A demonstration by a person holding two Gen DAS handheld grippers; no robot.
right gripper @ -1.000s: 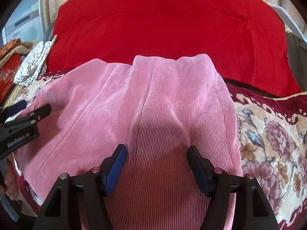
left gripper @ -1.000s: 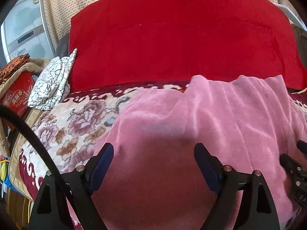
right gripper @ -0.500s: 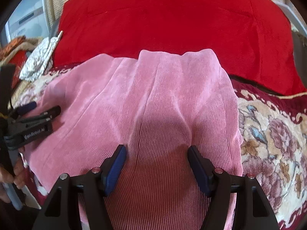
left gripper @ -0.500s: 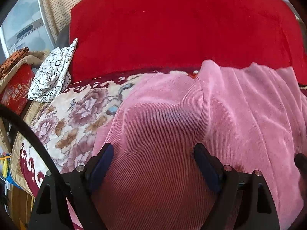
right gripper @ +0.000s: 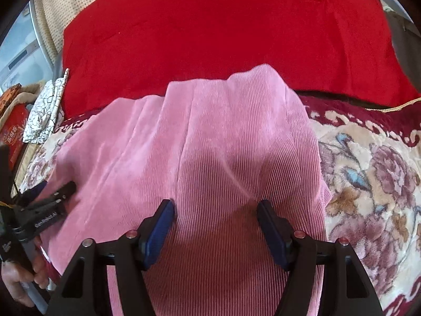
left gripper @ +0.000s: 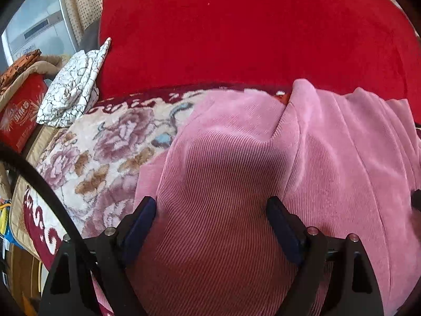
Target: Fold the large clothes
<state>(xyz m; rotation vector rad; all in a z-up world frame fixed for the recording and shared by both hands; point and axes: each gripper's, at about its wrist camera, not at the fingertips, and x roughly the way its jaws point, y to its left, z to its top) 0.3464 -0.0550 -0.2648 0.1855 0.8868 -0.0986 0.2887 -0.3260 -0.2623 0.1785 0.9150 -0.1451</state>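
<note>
A pink corduroy garment [left gripper: 329, 158] [right gripper: 223, 131] lies spread on a floral blanket [left gripper: 105, 152], with long creases running away from me. My left gripper [left gripper: 210, 210] stands open low over the garment's left part; the cloth fills the gap between its blue pads without being pinched. My right gripper [right gripper: 214, 210] is open in the same way over the garment's right part. In the right wrist view the left gripper [right gripper: 54, 188] shows from the side at the garment's left edge, held by a hand [right gripper: 15, 284].
A large red blanket [left gripper: 236, 39] rises behind the garment. A white cloth with black crackle lines [left gripper: 73, 89] lies at the left, beside a red box [left gripper: 18, 115] and a grey appliance [left gripper: 34, 31]. Floral blanket [right gripper: 368, 171] extends to the right.
Both views have shifted a little and the garment looks closer. The left gripper now reaches onto the garment's left edge in the right wrist view. The jaws stand as wide as before.
</note>
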